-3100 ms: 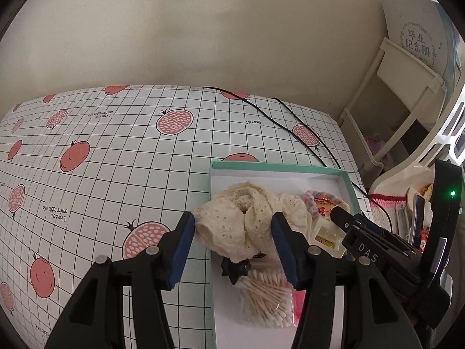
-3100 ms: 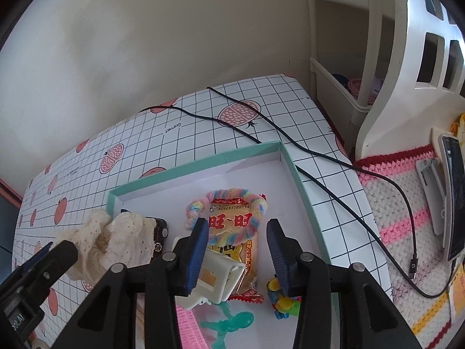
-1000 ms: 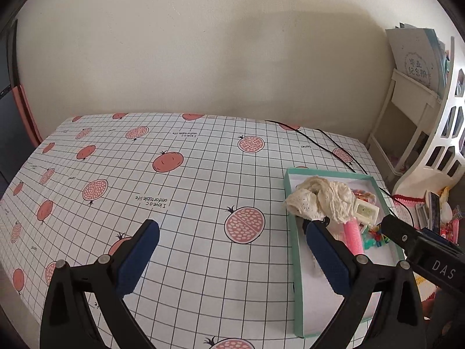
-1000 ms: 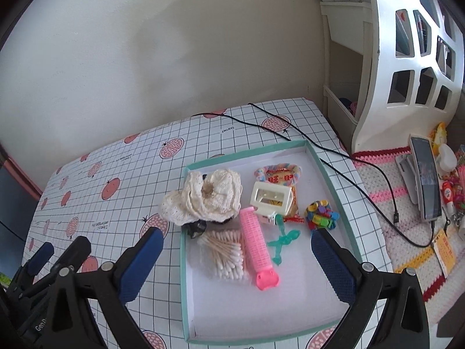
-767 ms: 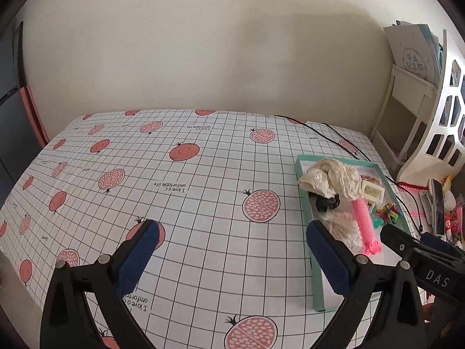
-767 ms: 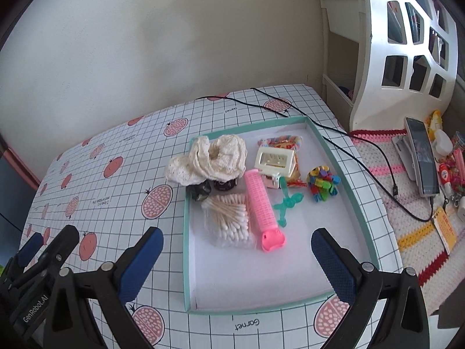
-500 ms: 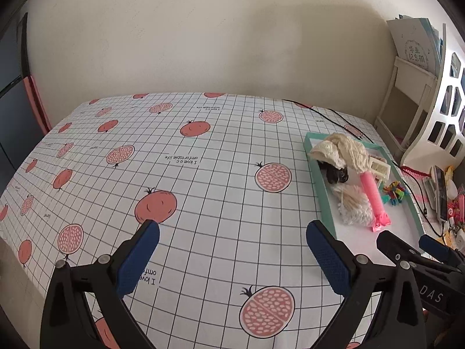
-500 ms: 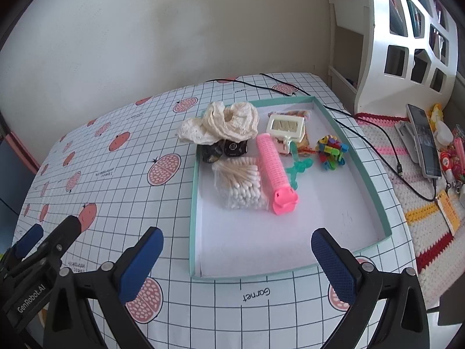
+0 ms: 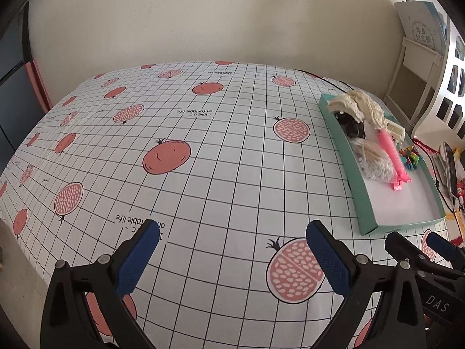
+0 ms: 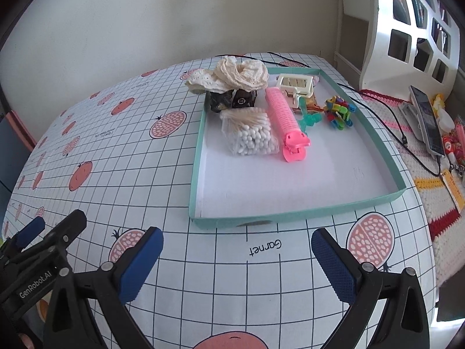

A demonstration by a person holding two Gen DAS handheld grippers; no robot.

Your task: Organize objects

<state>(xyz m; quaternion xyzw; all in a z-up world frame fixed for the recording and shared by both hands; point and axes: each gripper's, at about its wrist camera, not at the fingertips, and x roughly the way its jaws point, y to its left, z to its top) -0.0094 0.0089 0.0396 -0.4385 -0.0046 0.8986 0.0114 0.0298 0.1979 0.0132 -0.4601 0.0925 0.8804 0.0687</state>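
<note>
A teal-rimmed tray (image 10: 296, 213) (image 9: 345, 151) lies on the pomegranate-print table. In it are a cream lace scrunchie (image 10: 229, 77) (image 9: 360, 106) draped over its far left rim, a bag of cotton swabs (image 10: 250, 133), a pink hair roller clip (image 10: 286, 120) (image 9: 392, 154), a white clip (image 10: 295, 84), a green clip (image 10: 311, 117) and a bunch of coloured pegs (image 10: 338, 112). My right gripper (image 10: 237, 258) hangs open near the tray's front rim. My left gripper (image 9: 232, 253) is open over bare tablecloth, left of the tray. Both hold nothing.
A black cable (image 10: 386, 116) runs along the tray's right side onto a crocheted mat (image 10: 418, 157), where a phone (image 10: 425, 119) and small items lie. A white shelf unit (image 10: 407, 35) stands at the right. The table (image 9: 186, 151) stretches wide to the left.
Both grippers have pulled back and away from the tray, which now sits farther off. The scrunchie, held by the left gripper three seconds ago, lies released in the tray.
</note>
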